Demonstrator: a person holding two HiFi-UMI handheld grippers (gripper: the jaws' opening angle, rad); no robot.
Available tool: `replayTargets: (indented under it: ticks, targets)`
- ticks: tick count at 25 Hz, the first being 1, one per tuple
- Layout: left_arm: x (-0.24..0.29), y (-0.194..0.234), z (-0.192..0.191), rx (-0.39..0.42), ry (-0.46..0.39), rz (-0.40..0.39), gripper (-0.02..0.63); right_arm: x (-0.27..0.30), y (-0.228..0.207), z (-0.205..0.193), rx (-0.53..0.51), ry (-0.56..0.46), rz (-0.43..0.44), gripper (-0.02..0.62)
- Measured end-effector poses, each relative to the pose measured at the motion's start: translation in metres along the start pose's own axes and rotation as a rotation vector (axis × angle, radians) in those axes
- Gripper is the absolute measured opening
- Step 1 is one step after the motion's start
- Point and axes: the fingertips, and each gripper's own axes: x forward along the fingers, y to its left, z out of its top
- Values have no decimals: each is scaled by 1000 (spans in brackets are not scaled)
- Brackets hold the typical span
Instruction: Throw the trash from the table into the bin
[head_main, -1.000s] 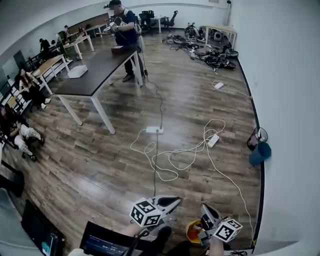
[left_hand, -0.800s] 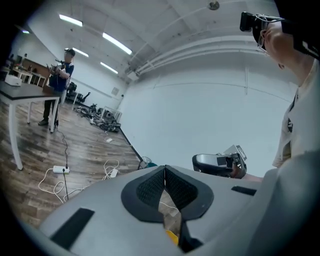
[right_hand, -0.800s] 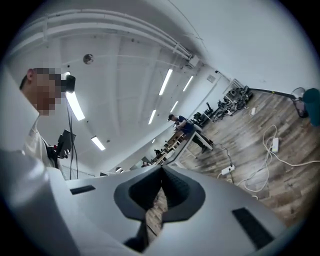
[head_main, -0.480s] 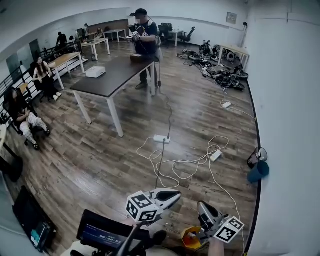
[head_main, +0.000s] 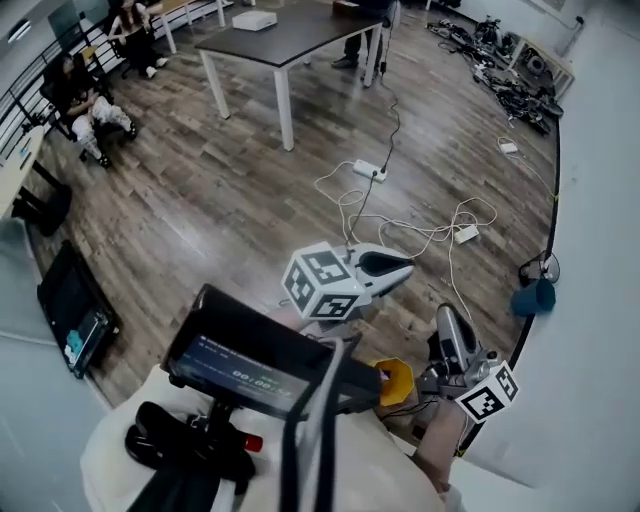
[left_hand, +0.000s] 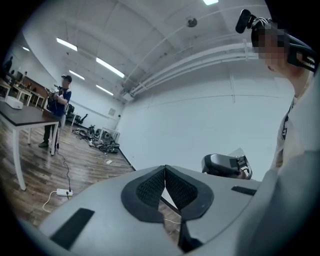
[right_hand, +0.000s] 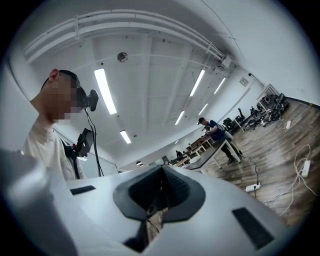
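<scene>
- The left tongs are pressed together with nothing between them and point level over the floor
- The right tongs, just beside them and nearer the body, are also pressed together and empty
- Cables and a power strip lie between the tongs and the table
- The table stands well apart, ahead and left, so the left tongs are nearer; its long axis runs away from them
- A white box, probably trash, lies at its far left
</scene>
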Motion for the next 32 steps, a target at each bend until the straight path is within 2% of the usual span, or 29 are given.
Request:
replayTargets:
  ticks: [7, 15, 20, 25, 32]
  targets:
    - [-29, -38, 16, -50, -36, 79, 12, -24, 56, 9, 14, 60, 39, 15]
    - [-20, -121, -14, -77, -22, 62, 12, -113, 95, 6, 50, 40, 23, 17]
    - [-36, -158, -25, -76, -38, 69, 12, -146, 115, -10, 77, 31, 13, 15]
    - [-59, -175, -28, -73, -46, 92, 12, -150, 134, -23, 96, 47, 36, 15]
    - [-72, -175, -41, -82, -18, 61, 12, -159, 153, -31, 65, 8, -27, 15]
